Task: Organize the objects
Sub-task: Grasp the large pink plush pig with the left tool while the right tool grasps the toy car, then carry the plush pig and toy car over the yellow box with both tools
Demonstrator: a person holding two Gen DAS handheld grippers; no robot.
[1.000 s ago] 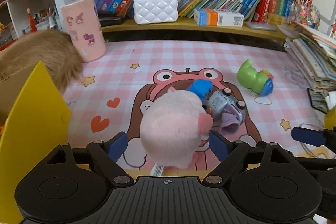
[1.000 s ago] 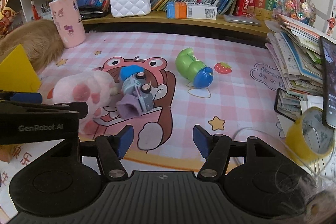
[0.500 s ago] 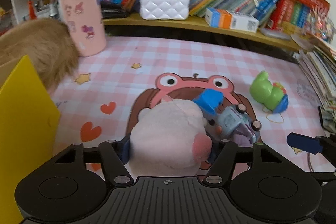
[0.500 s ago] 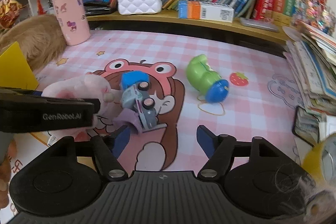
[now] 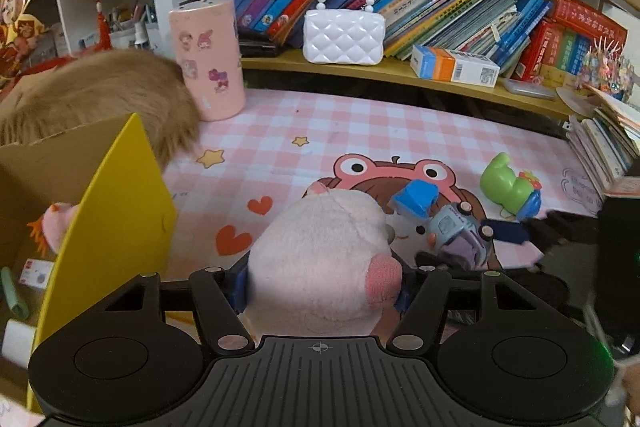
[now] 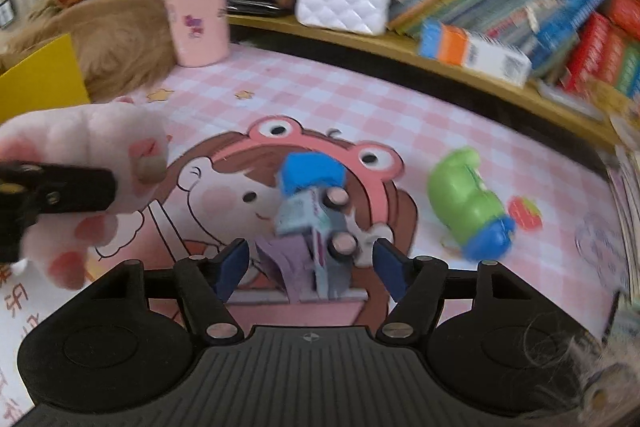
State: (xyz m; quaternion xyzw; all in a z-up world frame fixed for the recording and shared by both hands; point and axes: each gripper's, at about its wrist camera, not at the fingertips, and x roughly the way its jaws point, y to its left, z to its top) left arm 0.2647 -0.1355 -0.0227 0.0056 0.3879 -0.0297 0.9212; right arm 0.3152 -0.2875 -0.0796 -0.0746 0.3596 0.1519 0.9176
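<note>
My left tool (image 5: 322, 291) is clamped on the pink plush toy (image 5: 324, 259); its blue pads are buried in the fur on both sides, and the toy fills the gap between them. In the right wrist view the same plush (image 6: 86, 163) shows off to my left, with the left tool's black finger across it.

My right tool (image 6: 312, 267) has its jaws closing, pads not yet touching anything. The toy car (image 6: 320, 227) lies between them, on its side with wheels showing, a blue piece at its far end and a purple part nearest me. The view is blurred, so finer detail is lost. From the left view the toy car (image 5: 452, 231) sits just right of the plush, with one blue pad of the right tool (image 5: 506, 231) beside it.

Ahead and right of the right tool, a green toy with a blue end (image 6: 468, 203) lies on the pink checked table (image 6: 320, 99), apart from the car.

Left of my left tool stands a yellow box flap (image 5: 112, 227). Beyond it, a brown furry mass (image 5: 100, 95) and a pink cup with stickers (image 5: 208, 59). Straight ahead on the bookshelf (image 5: 400, 75), a white quilted purse (image 5: 344, 35).
</note>
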